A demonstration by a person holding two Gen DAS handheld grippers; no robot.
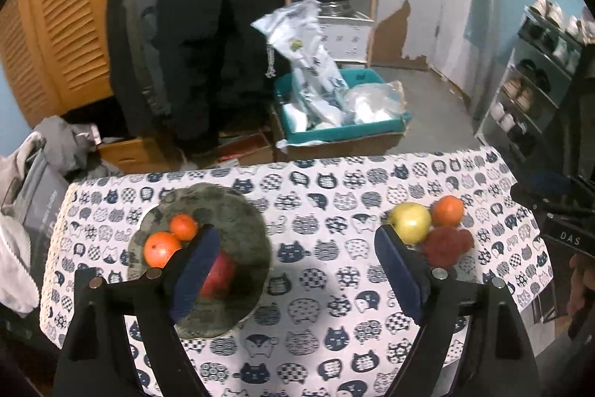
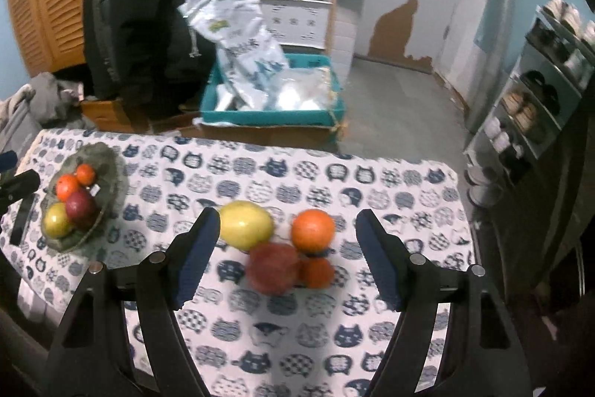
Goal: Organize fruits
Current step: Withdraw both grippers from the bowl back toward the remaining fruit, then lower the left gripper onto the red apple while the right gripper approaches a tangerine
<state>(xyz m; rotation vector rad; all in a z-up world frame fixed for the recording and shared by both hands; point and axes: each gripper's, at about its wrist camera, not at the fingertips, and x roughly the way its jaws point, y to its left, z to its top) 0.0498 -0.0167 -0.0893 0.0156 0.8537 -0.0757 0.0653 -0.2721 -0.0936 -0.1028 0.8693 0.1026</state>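
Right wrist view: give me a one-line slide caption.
Open right gripper above loose fruits on the cat-print tablecloth; plate at far left already holds four.

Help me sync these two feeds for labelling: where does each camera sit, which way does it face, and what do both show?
Left wrist view: sits on the left gripper, angled down over the cat-print tablecloth between the grey-green dish and the loose fruit; its open blue-padded fingers show, with the right gripper at the edge.
Right wrist view: sits on the right gripper, angled down at the loose fruit pile; its fingers stand open.
Shared: the dish, yellow-green apple, round orange, teal crate.
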